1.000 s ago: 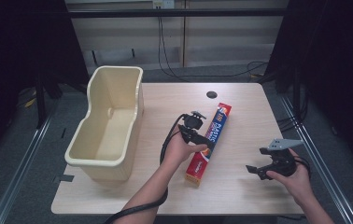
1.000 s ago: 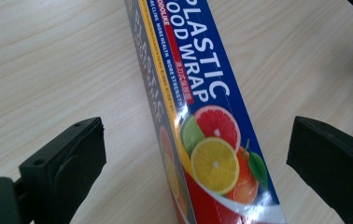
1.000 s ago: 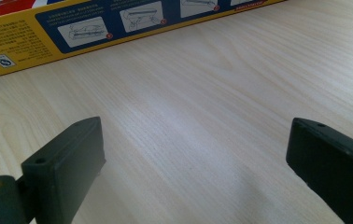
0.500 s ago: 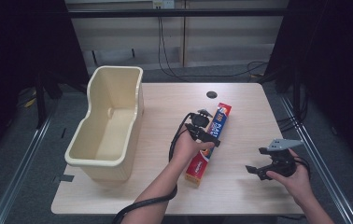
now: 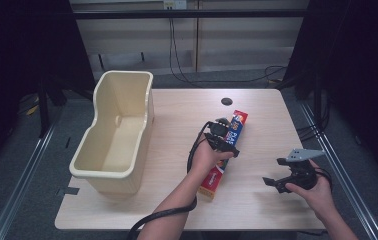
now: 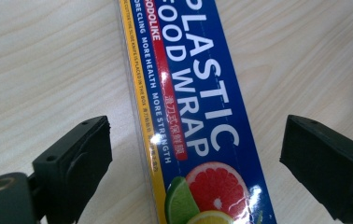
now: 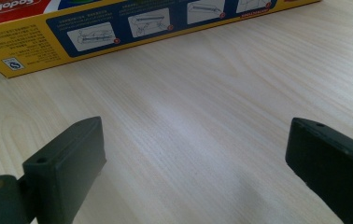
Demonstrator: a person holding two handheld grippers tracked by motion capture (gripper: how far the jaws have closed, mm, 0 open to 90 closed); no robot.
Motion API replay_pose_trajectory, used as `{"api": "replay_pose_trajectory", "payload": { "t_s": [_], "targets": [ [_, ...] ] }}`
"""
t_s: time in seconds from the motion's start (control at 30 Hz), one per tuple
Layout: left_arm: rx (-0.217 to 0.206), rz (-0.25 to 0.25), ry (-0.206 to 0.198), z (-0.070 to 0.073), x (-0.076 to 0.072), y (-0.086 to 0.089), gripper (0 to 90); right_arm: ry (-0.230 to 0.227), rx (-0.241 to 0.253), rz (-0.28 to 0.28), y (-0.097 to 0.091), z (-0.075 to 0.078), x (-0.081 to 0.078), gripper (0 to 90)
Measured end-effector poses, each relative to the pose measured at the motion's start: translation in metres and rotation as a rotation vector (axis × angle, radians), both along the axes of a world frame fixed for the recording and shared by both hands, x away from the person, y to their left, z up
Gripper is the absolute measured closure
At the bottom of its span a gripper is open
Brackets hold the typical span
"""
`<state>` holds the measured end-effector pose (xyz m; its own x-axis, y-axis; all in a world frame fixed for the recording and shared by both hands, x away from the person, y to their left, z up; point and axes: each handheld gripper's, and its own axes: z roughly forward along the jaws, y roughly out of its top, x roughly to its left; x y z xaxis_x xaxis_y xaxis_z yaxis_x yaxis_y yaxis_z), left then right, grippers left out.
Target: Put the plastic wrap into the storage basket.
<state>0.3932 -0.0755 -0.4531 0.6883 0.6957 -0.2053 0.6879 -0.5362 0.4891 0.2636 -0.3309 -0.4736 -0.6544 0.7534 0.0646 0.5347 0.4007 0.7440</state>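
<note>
1. Pale wood grain covers the table [image 5: 177, 125], with dark floor and cables behind it.
2. A cream plastic bin [image 5: 114, 132] stands at the table's left side.
3. The plastic wrap box [image 5: 237, 122] lies flat near the middle, well apart from the bin.
4. The left gripper [image 6: 193, 154] hangs over the box; its jaws have just been closing, straddle the box and are clear of its sides.
5. The right gripper [image 7: 195, 163] rests wide open above bare wood, right of the box, holding nothing.

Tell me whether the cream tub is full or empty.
Empty: the high view looks straight into the cream plastic tub and shows only its bare inner walls and floor, nothing lying inside.
</note>
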Motion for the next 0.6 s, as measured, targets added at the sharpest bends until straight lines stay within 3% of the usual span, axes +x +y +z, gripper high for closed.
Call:
{"api": "replay_pose_trajectory", "payload": {
  "t_s": [0.37,0.43,0.6],
  "targets": [
    [0.017,0.011,0.002,-0.0051,0.0025,-0.0041,22.1,-0.001,0.013,-0.003,-0.0020,0.0006,-0.0007,4.5],
    [0.041,0.009,-0.015,-0.0049,0.0022,-0.0055,22.2,-0.003,0.015,-0.005,-0.0023,0.0009,-0.0007,4.5],
    [0.026,0.019,0.029,-0.0089,0.0039,-0.0062,29.3,-0.003,0.017,-0.003,-0.0023,0.0010,-0.0007,4.6]
  ]
}}
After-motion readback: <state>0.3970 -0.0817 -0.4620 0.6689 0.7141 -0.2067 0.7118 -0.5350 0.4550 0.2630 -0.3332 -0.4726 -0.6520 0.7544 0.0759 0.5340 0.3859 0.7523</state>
